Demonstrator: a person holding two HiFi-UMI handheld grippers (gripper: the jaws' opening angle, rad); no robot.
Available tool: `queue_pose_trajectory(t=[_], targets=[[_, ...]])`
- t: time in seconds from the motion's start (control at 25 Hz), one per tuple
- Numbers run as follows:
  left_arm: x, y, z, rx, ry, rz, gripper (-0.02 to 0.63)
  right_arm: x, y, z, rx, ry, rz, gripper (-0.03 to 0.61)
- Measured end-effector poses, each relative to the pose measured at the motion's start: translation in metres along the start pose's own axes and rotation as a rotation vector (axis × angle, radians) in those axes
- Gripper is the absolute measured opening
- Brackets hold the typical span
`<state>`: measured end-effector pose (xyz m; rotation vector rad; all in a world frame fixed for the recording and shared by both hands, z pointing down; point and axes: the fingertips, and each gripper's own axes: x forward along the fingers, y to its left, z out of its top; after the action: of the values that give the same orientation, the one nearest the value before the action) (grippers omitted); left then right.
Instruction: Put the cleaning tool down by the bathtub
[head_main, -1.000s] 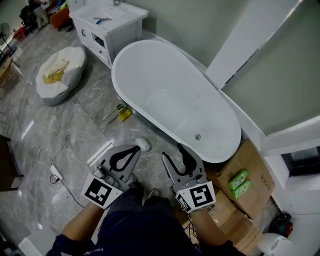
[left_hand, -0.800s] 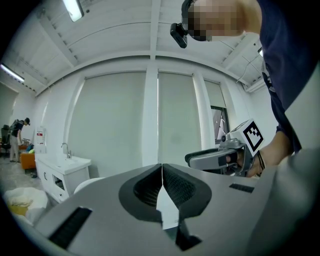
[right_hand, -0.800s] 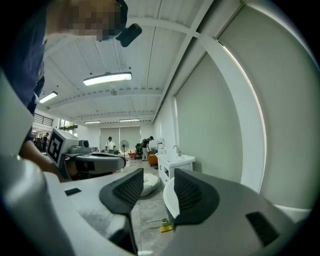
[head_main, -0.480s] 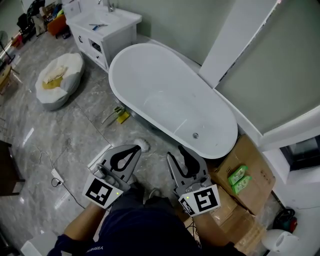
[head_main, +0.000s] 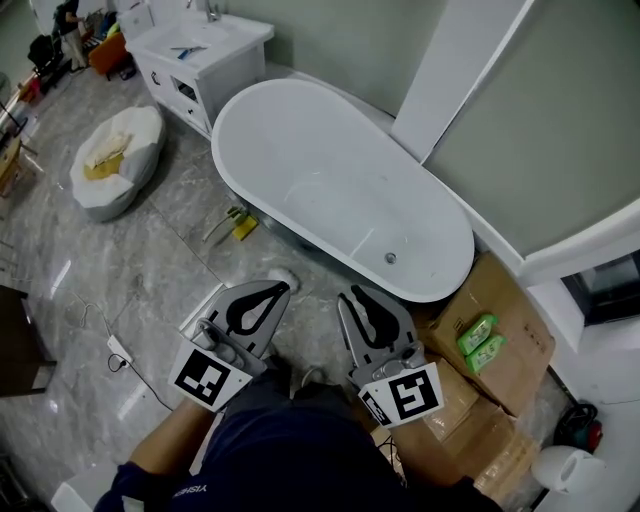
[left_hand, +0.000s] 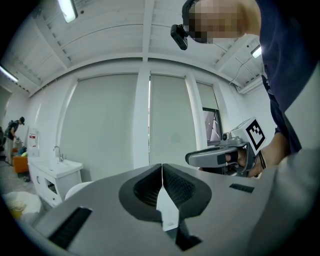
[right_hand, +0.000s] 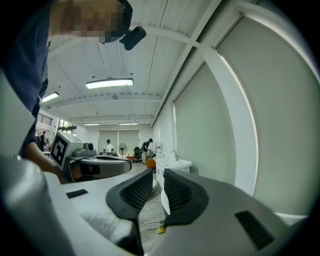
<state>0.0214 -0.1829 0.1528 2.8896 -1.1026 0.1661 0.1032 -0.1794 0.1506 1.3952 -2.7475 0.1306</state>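
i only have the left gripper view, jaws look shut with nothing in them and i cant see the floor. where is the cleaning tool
Observer: In the head view the cleaning tool lies flat on the floor, right beside the bathtub, with nothing touching it.
Operator: ok, is the right gripper holding anything
Observer: No. In its own view the right gripper shows a narrow gap between its jaws, which have just been closing, and nothing is in it.
Operator: whats by the drain end of the tub
Observer: Cardboard boxes with two green packs on top.
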Motion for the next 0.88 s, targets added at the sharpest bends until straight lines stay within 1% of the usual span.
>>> queue_pose_trajectory(t=[0.32,0.72,0.88], targets=[[0.010,-0.024,0.007,0.020,-0.004,-0.022,0.032,-0.017,-0.009,0.004,0.000,-0.023,-0.006,0.043],[0.003,-0.057,0.007,0.015,-0.005,0.021,0.032,-0.051,-0.007,0.001,-0.002,-0.034,0.023,0.028],[0.002,-0.064,0.005,0.008,-0.003,0.020,0.032,-0.057,-0.007,0.000,0.000,-0.032,0.024,0.021]])
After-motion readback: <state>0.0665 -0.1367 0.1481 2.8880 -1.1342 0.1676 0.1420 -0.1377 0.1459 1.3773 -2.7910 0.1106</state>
